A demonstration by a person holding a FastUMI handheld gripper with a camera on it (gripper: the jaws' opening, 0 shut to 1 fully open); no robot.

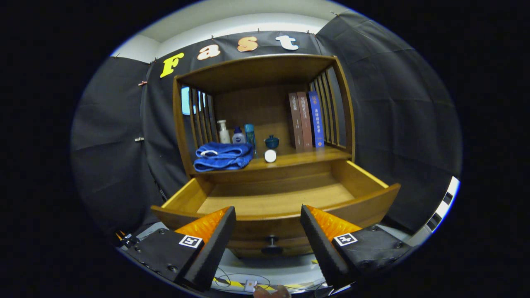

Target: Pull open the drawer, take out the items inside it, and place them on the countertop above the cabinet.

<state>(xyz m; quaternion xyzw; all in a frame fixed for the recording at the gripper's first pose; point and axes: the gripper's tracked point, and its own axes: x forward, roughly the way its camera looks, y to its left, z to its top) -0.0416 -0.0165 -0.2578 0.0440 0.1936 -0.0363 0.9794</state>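
The wooden drawer stands pulled out toward me, its bare floor showing with nothing lying on it. Its dark knob sits on the drawer front, between and just beyond my fingers. My gripper is open, holding nothing, in front of the drawer's front edge. On the countertop above the drawer lie a folded blue towel at the left and a small white round item in the middle.
At the back of the countertop stand a white pump bottle, a small bottle, a teal tube and a blue lidded pot. Three books lean at the right. Slatted cabinet sides and a top board enclose the shelf.
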